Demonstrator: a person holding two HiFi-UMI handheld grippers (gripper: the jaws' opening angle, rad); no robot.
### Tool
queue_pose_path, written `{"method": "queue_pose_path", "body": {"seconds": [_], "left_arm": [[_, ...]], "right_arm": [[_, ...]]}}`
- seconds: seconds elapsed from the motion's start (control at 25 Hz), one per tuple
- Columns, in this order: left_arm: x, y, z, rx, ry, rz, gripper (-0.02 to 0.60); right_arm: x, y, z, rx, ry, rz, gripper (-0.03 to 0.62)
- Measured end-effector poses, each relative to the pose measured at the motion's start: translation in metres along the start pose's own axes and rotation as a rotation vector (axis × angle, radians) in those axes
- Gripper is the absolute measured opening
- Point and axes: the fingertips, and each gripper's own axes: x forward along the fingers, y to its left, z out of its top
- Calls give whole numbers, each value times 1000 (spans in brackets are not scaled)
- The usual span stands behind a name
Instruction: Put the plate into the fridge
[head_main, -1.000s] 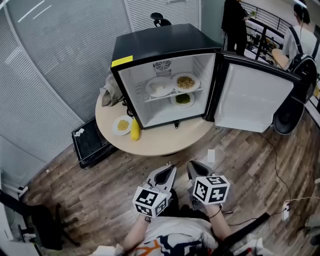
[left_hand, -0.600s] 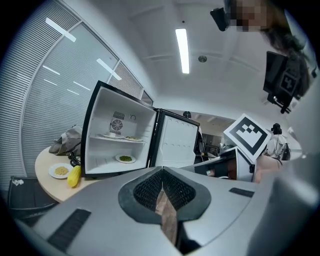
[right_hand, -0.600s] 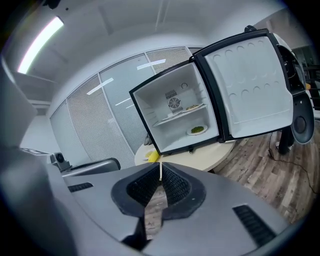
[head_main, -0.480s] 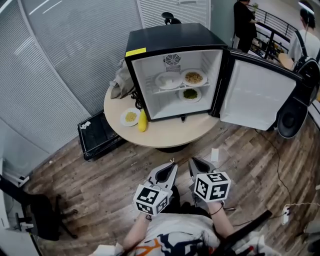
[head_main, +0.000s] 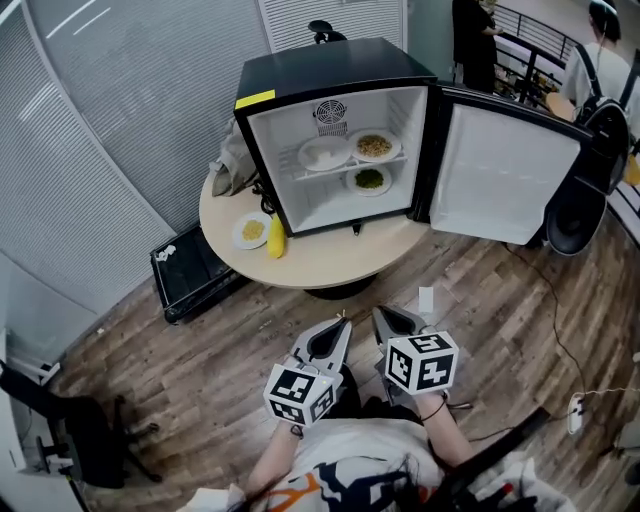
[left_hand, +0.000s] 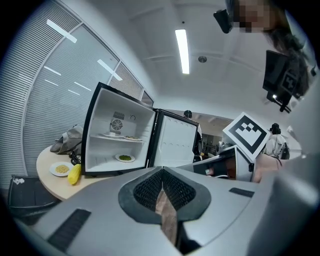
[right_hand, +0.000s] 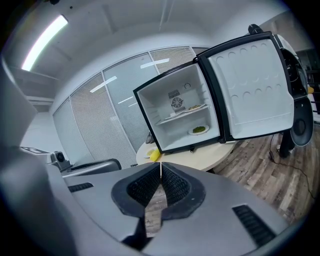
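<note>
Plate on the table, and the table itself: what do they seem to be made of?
Plate: plain white with a smooth rim, likely ceramic or melamine, but it is too small to tell which. Table: round top in pale beige, even and matte with no grain showing, so probably laminate rather than bare wood.

The left gripper (head_main: 336, 330) and right gripper (head_main: 388, 319) are held side by side, tips aimed at the round table (head_main: 335, 275) well ahead of them. On it the fridge (head_main: 320, 80) stands open, its door (head_main: 505, 165) swung out ahead-right of the right gripper; a plate (head_main: 251, 230) and a yellow item (head_main: 276, 238) lie ahead-left of the left gripper
</note>
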Motion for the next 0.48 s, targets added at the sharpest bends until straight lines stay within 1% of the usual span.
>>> {"method": "queue_pose_path", "body": {"seconds": [0.2,0.48], "left_arm": [[8,-9,1,21,15,-35,11],[21,-9,11,28,-7,-30,11]], "right_arm": [[0,-5,5,-2,-5,-14,21],[2,-16,19,-23,-13,-14,21]]}}
